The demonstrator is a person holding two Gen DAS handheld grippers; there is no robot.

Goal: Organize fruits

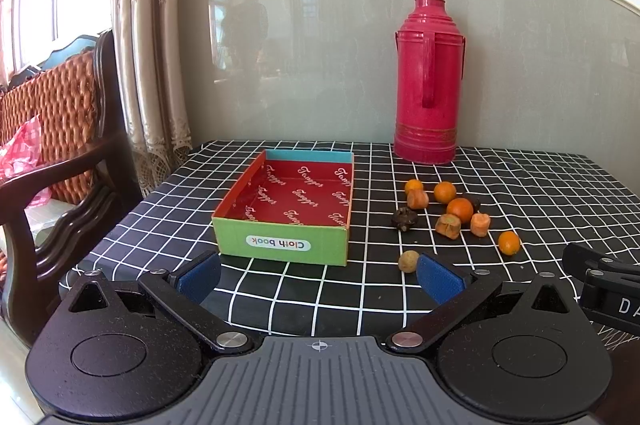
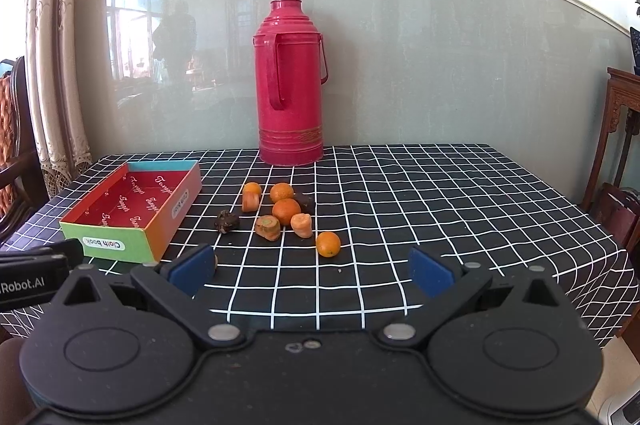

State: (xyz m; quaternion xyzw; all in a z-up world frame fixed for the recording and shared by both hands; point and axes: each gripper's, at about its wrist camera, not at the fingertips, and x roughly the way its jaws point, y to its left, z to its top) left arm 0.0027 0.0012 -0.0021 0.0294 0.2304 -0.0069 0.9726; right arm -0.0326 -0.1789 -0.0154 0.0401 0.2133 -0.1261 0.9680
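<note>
An open cardboard box [image 1: 280,245] [image 2: 172,217] with a red patterned inside lies empty on the checked tablecloth. To its right are several small oranges [image 1: 460,209] [image 2: 286,211], carrot chunks [image 1: 449,225] [image 2: 269,227], a dark shrivelled piece [image 1: 404,218] [image 2: 227,221] and a pale round fruit [image 1: 408,261]. One orange [image 1: 509,242] [image 2: 328,244] sits apart, nearest the front. My left gripper [image 1: 319,277] hangs open before the box, holding nothing. My right gripper [image 2: 312,271] is open too, short of the lone orange. The pale fruit is mostly hidden behind the right gripper's left finger.
A tall red thermos [image 1: 427,81] [image 2: 291,85] stands at the back against the tiled wall. A wooden chair [image 1: 60,161] and curtain [image 1: 148,45] are left of the table; dark wooden furniture [image 2: 620,145] is on the right.
</note>
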